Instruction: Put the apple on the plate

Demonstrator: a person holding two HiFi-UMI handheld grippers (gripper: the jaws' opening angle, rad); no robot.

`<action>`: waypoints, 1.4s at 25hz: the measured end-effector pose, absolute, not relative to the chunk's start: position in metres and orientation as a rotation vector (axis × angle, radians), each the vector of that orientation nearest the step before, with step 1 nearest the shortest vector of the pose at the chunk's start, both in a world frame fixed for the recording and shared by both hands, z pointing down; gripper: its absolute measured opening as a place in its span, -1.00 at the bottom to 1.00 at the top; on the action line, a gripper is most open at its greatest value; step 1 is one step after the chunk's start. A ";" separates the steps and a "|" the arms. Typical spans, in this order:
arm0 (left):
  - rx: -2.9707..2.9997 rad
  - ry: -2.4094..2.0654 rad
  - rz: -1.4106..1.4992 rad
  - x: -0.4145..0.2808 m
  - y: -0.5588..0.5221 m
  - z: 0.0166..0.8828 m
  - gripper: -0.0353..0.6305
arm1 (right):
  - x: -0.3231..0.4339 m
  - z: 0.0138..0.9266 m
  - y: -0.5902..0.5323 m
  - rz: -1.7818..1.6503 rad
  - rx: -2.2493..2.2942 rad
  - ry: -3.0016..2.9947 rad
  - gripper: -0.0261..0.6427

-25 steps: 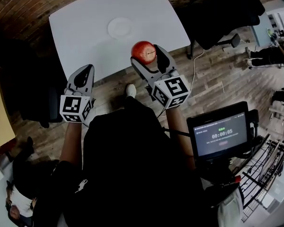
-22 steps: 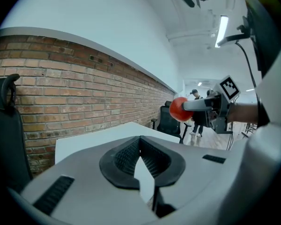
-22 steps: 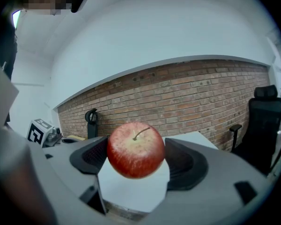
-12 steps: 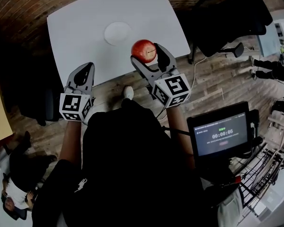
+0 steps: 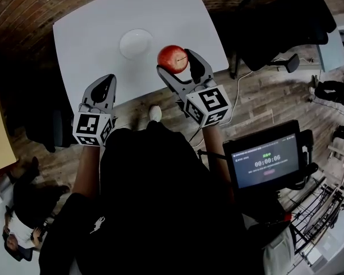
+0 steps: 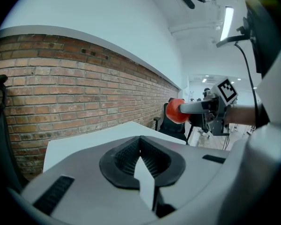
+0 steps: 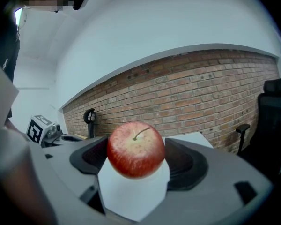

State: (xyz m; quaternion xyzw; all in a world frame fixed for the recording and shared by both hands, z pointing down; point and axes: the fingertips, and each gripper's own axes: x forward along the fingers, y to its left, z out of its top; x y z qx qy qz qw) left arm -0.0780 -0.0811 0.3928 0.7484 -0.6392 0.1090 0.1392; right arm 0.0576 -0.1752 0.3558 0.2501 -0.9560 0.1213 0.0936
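Closer to the plate (image 5: 136, 43) now, the right tool (image 5: 176, 63) grips the apple (image 5: 172, 57) over the surface (image 5: 92, 33), plate just ahead-left of it; left tool (image 5: 103, 86) is closed, empty.

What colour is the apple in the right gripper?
The apple is red with yellowish flecks near its top; clearest in the right gripper view.

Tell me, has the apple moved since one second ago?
Yes, slightly. Held by the right gripper, the apple went farther in over the table's near edge; the plate lies ahead to its left.
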 end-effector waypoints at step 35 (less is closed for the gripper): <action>2.217 -1.749 0.317 -0.089 -0.103 0.378 -0.88 | 0.055 0.364 -0.196 0.382 0.866 -2.726 0.21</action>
